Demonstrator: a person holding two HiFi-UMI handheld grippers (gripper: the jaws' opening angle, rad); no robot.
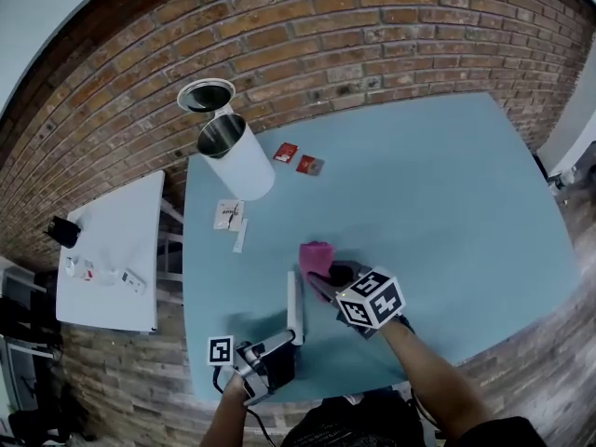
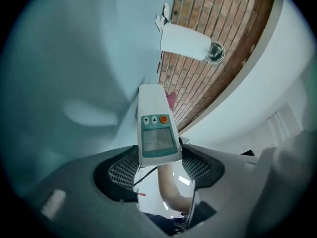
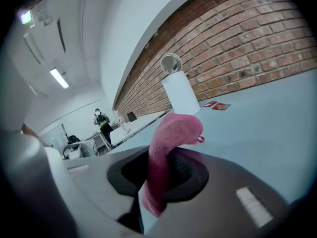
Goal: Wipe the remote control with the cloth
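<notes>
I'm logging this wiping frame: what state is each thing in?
Remote control: clamped in left claw, buttons facing its camera.
Cloth: pinched in right claw, top flopped over.
White canister: upright, top open.
Red packets: lying flat on table.

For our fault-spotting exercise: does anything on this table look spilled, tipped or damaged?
Nothing stands out. The left gripper holds the remote, the right gripper holds the cloth, and the white bin stands upright on the table.
</notes>
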